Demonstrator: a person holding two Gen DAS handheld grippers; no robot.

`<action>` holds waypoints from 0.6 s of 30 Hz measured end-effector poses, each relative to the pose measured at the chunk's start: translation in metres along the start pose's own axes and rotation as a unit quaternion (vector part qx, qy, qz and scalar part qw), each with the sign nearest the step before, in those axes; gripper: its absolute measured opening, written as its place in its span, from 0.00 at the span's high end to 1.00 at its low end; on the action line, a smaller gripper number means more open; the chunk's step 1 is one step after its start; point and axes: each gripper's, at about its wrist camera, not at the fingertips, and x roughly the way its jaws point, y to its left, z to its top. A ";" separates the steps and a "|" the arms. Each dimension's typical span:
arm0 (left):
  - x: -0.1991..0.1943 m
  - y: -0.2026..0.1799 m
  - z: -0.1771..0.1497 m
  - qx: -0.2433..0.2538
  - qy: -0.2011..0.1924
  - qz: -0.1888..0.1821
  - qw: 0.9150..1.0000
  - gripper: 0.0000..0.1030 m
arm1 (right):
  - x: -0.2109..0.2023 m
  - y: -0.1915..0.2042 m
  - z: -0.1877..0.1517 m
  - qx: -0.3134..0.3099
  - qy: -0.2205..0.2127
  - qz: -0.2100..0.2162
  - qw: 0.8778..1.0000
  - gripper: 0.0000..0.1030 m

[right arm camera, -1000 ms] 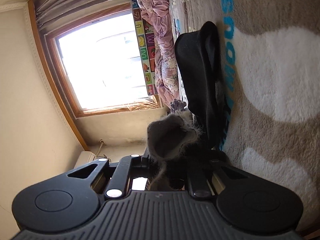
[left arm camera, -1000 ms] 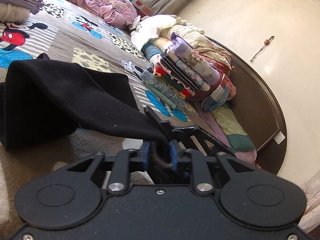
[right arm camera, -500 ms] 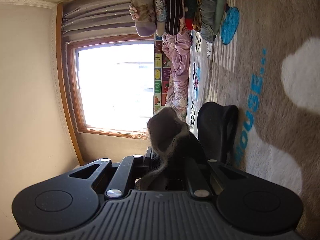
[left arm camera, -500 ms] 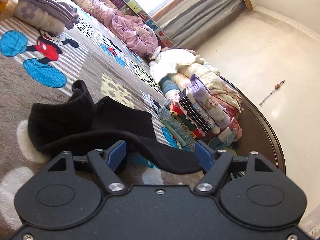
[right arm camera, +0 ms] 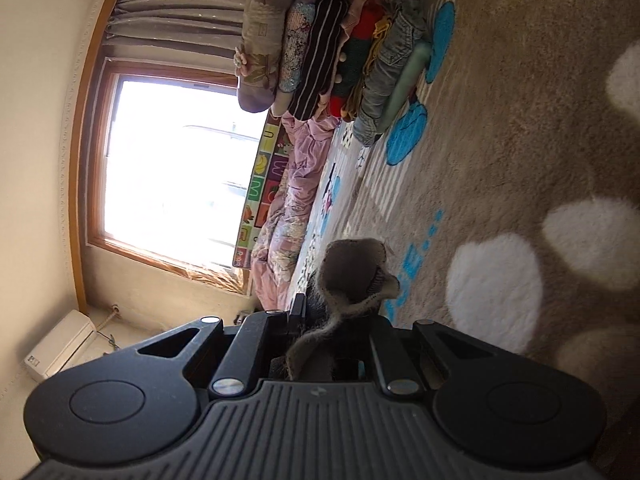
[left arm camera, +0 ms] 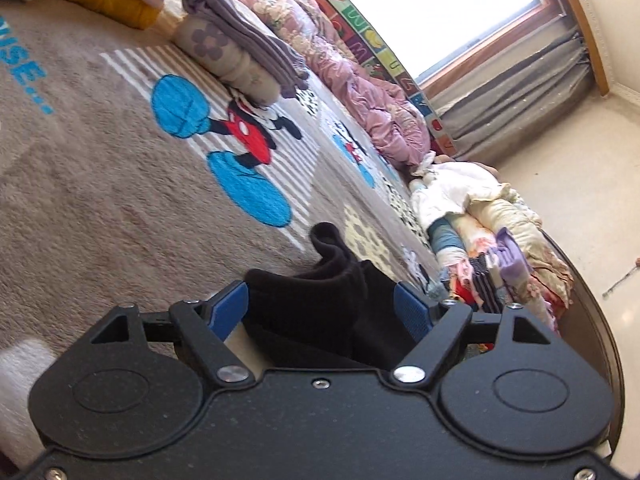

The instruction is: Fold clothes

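A black garment [left arm camera: 320,304] lies bunched on the brown Mickey Mouse blanket [left arm camera: 100,208]. My left gripper [left arm camera: 320,308] is open, its blue pads [left arm camera: 228,308] wide apart on either side of the black cloth, not clamping it. In the right wrist view my right gripper [right arm camera: 332,344] is shut on the garment's edge; its grey fuzzy inner side [right arm camera: 352,276] curls up between the fingers, just above the blanket [right arm camera: 520,160].
A stack of folded clothes [left arm camera: 500,264] stands at the right by the dark headboard [left arm camera: 592,320]; it also shows in the right wrist view [right arm camera: 340,48]. A folded grey-and-beige pile [left arm camera: 240,52] and a pink quilt [left arm camera: 360,80] lie farther back under the window.
My left gripper has opened and let go of the black garment, which dropped onto the blanket. My right gripper has swung toward the folded stack, still holding the cloth's edge.
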 end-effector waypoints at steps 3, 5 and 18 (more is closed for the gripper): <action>0.010 0.011 0.003 0.007 0.008 0.027 1.000 0.22 | -0.002 -0.007 0.000 -0.012 0.002 -0.037 0.999 0.88; 0.017 0.014 0.005 0.018 0.012 0.038 0.999 0.22 | -0.001 -0.013 0.000 -0.017 0.005 -0.065 0.998 0.88; 0.052 -0.021 0.014 0.186 0.040 -0.036 0.981 0.22 | 0.010 -0.018 -0.008 -0.061 0.014 -0.129 0.990 0.88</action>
